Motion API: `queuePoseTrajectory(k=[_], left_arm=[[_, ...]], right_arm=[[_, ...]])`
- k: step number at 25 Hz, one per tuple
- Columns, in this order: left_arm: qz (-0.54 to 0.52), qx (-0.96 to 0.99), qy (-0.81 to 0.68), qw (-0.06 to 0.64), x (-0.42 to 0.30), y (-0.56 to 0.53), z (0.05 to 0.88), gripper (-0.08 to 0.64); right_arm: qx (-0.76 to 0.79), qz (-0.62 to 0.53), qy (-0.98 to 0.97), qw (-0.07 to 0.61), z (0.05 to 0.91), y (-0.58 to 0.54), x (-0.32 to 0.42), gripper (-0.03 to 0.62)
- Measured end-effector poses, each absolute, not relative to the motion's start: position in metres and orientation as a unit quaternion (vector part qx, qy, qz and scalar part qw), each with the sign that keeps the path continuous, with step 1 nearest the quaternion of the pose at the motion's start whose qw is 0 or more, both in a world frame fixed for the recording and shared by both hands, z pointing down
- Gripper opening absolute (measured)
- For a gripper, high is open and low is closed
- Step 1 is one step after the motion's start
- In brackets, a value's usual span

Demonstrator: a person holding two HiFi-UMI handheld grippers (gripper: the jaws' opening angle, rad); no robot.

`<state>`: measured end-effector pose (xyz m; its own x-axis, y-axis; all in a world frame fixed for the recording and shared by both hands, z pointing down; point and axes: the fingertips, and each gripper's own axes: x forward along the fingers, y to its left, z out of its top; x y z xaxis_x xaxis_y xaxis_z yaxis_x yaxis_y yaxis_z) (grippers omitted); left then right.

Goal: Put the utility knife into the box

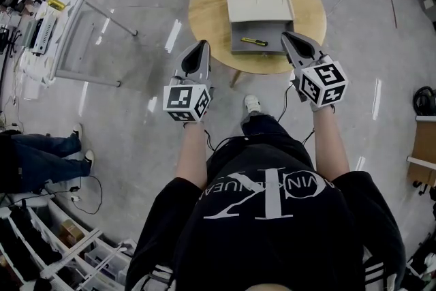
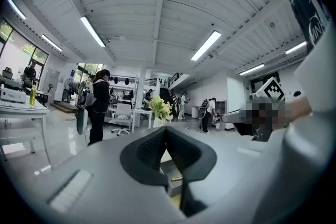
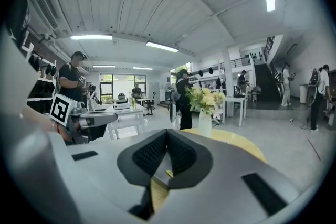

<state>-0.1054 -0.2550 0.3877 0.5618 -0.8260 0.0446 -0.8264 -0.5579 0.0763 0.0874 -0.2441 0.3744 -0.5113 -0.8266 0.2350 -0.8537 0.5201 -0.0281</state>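
Round, smooth wooden table (image 1: pixel 211 17) carries a shallow grey box (image 1: pixel 242 31), its pale lid (image 1: pixel 259 7) open on the far side. The slim yellow utility knife (image 1: pixel 253 41) lies flat inside the box. The left gripper (image 1: pixel 202 44) and right gripper (image 1: pixel 286 35) are matte grey with ribbed black pads. Both have their jaws together and empty at the table's near edge. The person's black shirt (image 1: pixel 272 228) shows white lettering, with "KLEIN" legible.

We wear a black short-sleeved T-shirt (image 1: pixel 286 249) with a big grey logo (image 1: pixel 262 193). Our left gripper (image 1: pixel 202 44) and right gripper (image 1: pixel 285 35) are grey, each with a black-and-white marker cube (image 1: pixel 187 102).
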Motion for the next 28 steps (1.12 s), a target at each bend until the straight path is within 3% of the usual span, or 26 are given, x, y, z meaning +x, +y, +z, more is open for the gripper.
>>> queuePoseTrajectory(k=[28], left_arm=[[-0.012,0.886,-0.463,0.018,-0.109,-0.192,0.363,0.011]], right_arm=[[0.516,0.026,-0.855,0.044,0.35,-0.168,0.1,0.014]])
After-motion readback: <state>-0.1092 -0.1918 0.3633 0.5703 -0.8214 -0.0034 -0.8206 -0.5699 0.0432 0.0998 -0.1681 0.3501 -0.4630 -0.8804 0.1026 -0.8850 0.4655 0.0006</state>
